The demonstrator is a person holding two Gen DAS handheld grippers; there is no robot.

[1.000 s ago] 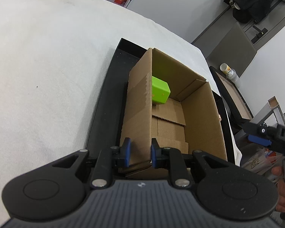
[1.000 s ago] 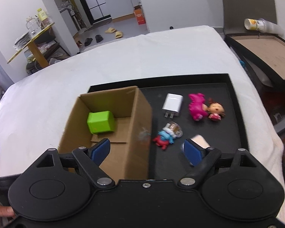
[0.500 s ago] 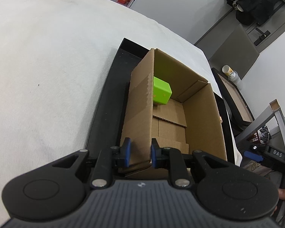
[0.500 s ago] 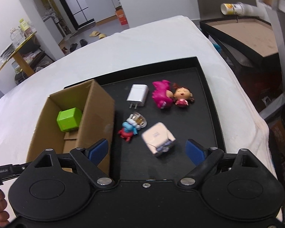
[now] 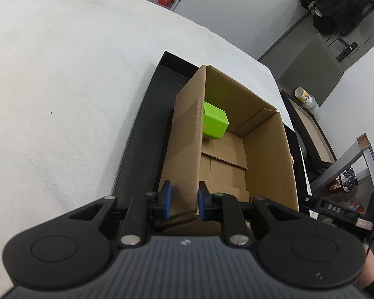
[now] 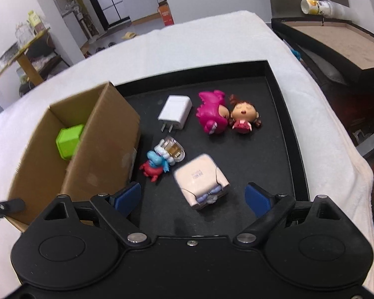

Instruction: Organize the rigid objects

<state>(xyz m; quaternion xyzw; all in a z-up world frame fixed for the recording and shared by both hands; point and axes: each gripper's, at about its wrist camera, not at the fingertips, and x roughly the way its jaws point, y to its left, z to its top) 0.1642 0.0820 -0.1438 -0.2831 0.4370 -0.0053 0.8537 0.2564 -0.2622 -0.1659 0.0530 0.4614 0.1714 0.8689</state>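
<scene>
One green block (image 6: pixel 69 143) already lies inside the cardboard box (image 6: pixel 104 149), which stands at the left of the black tray (image 6: pixel 281 114) on the white-covered worktop (image 5: pixel 62 87). The box's near-left wall is pinched by the left gripper (image 5: pixel 182 200), so the light, thin-walled carton is judged to be steadied against sliding. Right of the box, loose on the tray, are a small red-and-blue figure (image 6: pixel 154 165) touching a clear trinket (image 6: pixel 173 149), a white charger (image 6: pixel 175 112) farther off, a pink toy (image 6: pixel 212 115) and a doll figure (image 6: pixel 243 118) side by side. Nearest lies a cream, sofa-shaped item (image 6: pixel 202 180), framed between the spread fingers of the right gripper (image 6: pixel 192 198), whose jaws have just been opening, with nothing pressed by them. The sofa piece is judged light, stiff and somewhat smooth; hold is best taken across its two flat long sides, low on the body, away from the small fragile-looking decoration at its near end.
</scene>
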